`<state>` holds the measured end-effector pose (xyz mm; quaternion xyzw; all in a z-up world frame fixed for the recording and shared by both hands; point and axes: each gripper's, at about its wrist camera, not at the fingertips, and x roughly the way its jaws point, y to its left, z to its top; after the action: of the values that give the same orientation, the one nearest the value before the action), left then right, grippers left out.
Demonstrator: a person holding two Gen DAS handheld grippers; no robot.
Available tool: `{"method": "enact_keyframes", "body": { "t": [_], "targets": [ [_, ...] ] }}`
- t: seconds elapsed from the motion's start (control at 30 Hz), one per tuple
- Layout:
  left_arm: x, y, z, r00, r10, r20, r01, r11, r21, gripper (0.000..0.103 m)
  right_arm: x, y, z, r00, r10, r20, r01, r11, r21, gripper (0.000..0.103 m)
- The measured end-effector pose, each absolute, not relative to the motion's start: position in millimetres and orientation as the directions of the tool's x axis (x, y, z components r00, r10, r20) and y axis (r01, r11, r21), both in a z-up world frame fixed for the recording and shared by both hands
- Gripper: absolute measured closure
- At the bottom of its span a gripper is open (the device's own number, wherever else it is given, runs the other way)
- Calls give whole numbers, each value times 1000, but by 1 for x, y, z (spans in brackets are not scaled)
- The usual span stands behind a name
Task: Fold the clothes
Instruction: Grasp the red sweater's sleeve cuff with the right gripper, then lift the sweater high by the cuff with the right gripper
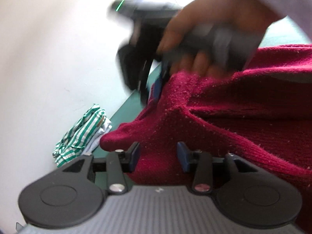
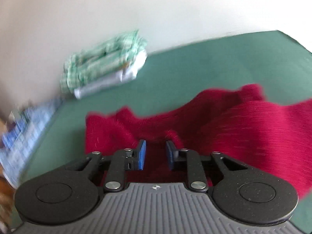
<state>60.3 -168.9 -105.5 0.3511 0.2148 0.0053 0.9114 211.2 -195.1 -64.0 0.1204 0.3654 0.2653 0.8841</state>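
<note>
A dark red knitted sweater [image 1: 224, 120] lies bunched on the green table [image 2: 195, 68]. My left gripper [image 1: 158, 156] is low over its near edge. Its blue pads [image 1: 135, 156] stand apart, with knit showing in the gap and nothing pinched. A hand [image 1: 214, 25] holds my right gripper [image 1: 159, 85], blurred, against a raised ridge of the sweater. In the right wrist view, the right gripper [image 2: 156, 155] hovers over the sweater [image 2: 243, 126]. Its blue pads [image 2: 142, 155] stand a little apart, with shadowed red cloth between them, and the pad faces are bare.
A folded green-and-white striped garment [image 2: 103, 66] [image 1: 80, 134] sits on a white one at the table's far edge by the pale wall. A blurred blue checked cloth [image 2: 25, 128] lies at the left edge. Green table surface shows beyond the sweater.
</note>
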Motion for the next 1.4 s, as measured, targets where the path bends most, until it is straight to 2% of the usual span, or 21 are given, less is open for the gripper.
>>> {"method": "enact_keyframes", "body": {
  "t": [0.07,0.1,0.2,0.27,0.37,0.63,0.8,0.9,0.97,1.07,1.17,1.2,1.27,1.3,1.37,1.4],
  "targets": [
    [61,-169,-105,908,173,-383,126,758,640,51,197,-239,-56,664,537,-520,-324,834,447,59],
    [62,-169,-104,907,179,-380,118,760,639,50,191,-264,-55,704,478,-526,-267,864,428,55],
    [66,-172,-107,909,198,-368,97,756,647,48,186,-355,-63,761,308,-571,-28,895,445,55],
    [60,-174,-106,912,214,-351,81,743,664,48,187,-413,-73,749,260,-609,106,860,498,55],
    [58,-175,-105,912,236,-336,61,732,678,48,198,-466,-86,740,206,-641,217,829,516,55],
    [58,-181,-108,907,279,-316,27,711,703,48,248,-489,-106,772,308,-556,177,736,653,57],
    [54,-188,-111,912,304,-274,-4,675,738,48,275,-480,-111,817,290,-499,135,745,654,58],
    [53,-191,-114,915,318,-249,-20,651,759,48,279,-476,-114,836,269,-478,116,764,634,69],
    [52,-193,-115,916,323,-236,-27,639,769,49,279,-475,-116,837,245,-489,126,784,608,96],
    [53,-193,-113,912,330,-242,-29,642,767,49,280,-480,-118,829,255,-497,131,776,618,97],
    [67,-182,-97,868,309,-388,56,717,695,49,283,-488,-111,803,310,-508,159,711,685,97],
    [74,-178,-88,854,300,-426,80,732,676,45,281,-491,-105,809,345,-476,144,669,729,97],
    [83,-169,-64,853,271,-445,88,767,636,43,276,-493,-84,827,380,-414,95,632,769,97],
    [88,-163,-51,864,260,-432,68,788,611,32,275,-494,-74,836,396,-380,68,612,788,97],
    [104,-150,-32,874,239,-424,51,821,568,17,272,-494,-54,846,419,-328,30,578,816,97],
    [117,-144,-30,868,224,-444,74,824,561,20,270,-494,-45,850,428,-308,16,563,826,97]
  ]
}}
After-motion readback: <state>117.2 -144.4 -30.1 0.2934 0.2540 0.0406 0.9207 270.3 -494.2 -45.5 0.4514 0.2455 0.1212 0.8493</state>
